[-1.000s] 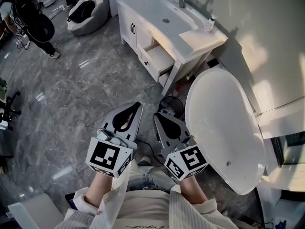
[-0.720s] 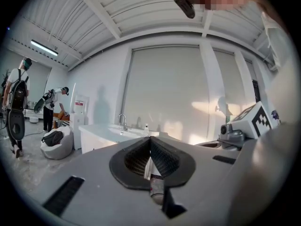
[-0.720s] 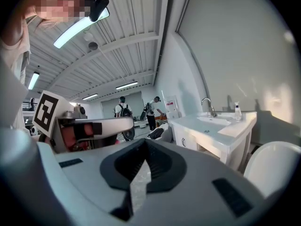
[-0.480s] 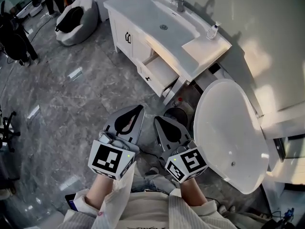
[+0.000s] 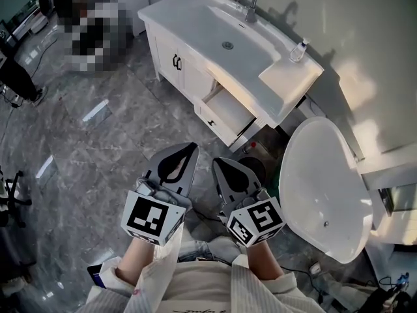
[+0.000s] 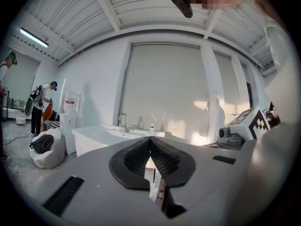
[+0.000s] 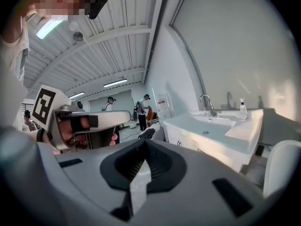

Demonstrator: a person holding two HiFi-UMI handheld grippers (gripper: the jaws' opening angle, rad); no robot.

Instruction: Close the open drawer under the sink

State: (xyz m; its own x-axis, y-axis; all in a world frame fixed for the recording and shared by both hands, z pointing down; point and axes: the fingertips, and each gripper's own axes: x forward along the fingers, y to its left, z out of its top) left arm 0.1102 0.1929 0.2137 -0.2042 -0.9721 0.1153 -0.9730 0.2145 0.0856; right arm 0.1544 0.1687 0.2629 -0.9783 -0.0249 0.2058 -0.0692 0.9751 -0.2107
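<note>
We stand on a grey marbled floor (image 5: pixel 98 142), looking steeply down. A white oval bathtub (image 5: pixel 326 188) fills the right side. Beyond it, against the wall, sits a white vanity (image 5: pixel 176 64) with a long sink (image 5: pixel 221 34) set into its top. The drawer (image 5: pixel 225 113) under the sink's right part stands pulled out toward the floor, just right of the cabinet doors, its pale inside lit.

We hold both grippers low and close to our body, side by side and well apart from the drawer. The left gripper (image 5: pixel 190 147) has its jaws pressed together at the tips with nothing between them; its own view shows the same (image 6: pixel 150 139). The right gripper (image 5: pixel 216 162) is likewise clenched on nothing (image 7: pixel 144 142).

A chrome faucet (image 5: pixel 247 2) rises at the sink's far edge. On the counter's right corner stands a small clear bottle (image 5: pixel 298 51), probably a soap dispenser.
</note>
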